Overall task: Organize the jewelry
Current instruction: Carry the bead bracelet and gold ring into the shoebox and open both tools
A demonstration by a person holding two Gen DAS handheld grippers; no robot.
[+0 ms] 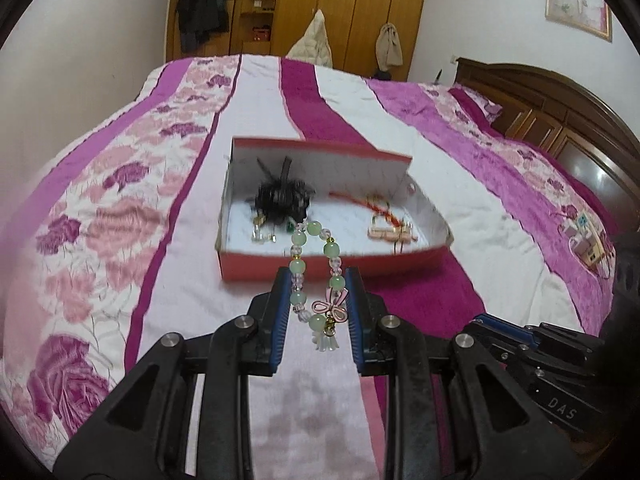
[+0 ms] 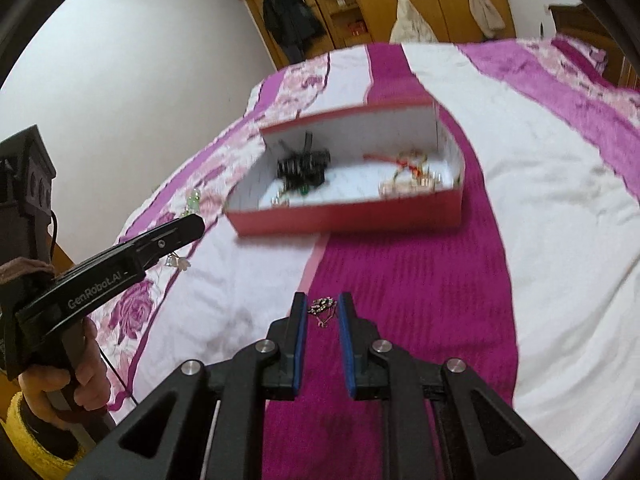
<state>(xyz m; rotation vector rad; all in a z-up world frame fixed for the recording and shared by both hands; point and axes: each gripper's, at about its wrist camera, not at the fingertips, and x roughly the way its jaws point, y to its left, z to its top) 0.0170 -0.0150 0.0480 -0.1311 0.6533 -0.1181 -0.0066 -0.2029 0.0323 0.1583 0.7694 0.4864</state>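
A green and clear bead bracelet with a pink bow charm sits between the fingers of my left gripper, held up in front of the red box; the jaws are partly closed around it. The box holds a black feathery hair piece, a red cord and pink clips. My right gripper is open just above the bed, with a small metallic chain lying between its fingertips. The left gripper shows at the left of the right wrist view, beads dangling from it.
The box lies on a bed with a pink, magenta and white floral quilt. A dark wooden headboard is at the right. A wooden wardrobe with hung clothes stands beyond the bed. A small toy lies at the right.
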